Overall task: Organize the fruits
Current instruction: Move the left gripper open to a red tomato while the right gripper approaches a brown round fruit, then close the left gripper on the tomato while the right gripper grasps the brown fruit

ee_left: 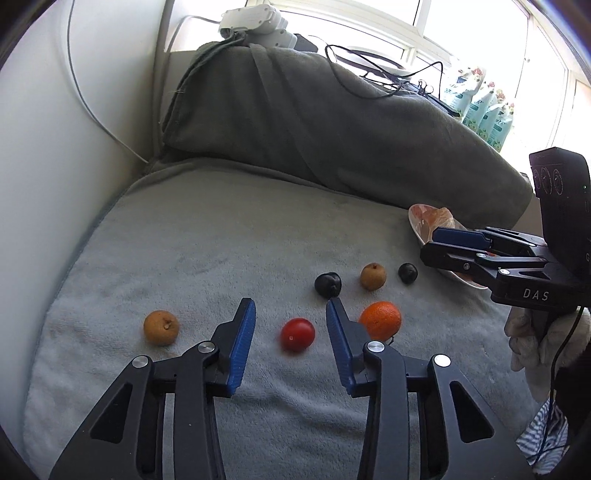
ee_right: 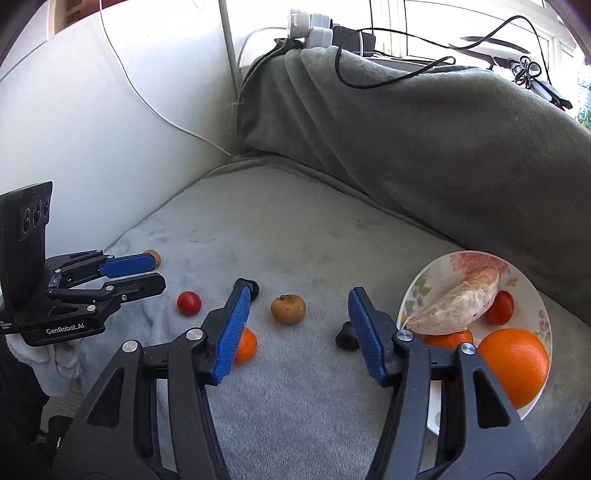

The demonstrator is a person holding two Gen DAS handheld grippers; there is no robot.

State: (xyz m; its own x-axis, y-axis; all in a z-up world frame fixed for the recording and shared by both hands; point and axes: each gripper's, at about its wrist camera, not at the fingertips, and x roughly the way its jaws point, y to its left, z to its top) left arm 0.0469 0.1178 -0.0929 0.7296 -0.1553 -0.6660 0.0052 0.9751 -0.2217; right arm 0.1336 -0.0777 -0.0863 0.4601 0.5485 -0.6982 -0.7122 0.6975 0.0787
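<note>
Loose fruit lies on a grey blanket [ee_left: 207, 243]: a red tomato [ee_left: 297, 334], an orange [ee_left: 381, 320], two brown pears [ee_left: 161, 327] [ee_left: 373, 276] and two dark plums [ee_left: 327, 284] [ee_left: 407, 273]. My left gripper [ee_left: 291, 310] is open, its fingers either side of the tomato, just short of it. My right gripper [ee_right: 297, 295] is open and empty above the blanket, facing a brown pear [ee_right: 288, 309], beside a flowered plate [ee_right: 532, 295]. The plate holds a big orange [ee_right: 513, 363], a peeled citrus segment [ee_right: 456, 308] and a tomato [ee_right: 501, 307].
A grey cushion [ee_left: 332, 125] backs the seat, with cables and a white device [ee_left: 255, 22] on top. A white wall [ee_left: 55, 147] closes the left side. Green packets [ee_left: 484, 110] stand by the window at the right.
</note>
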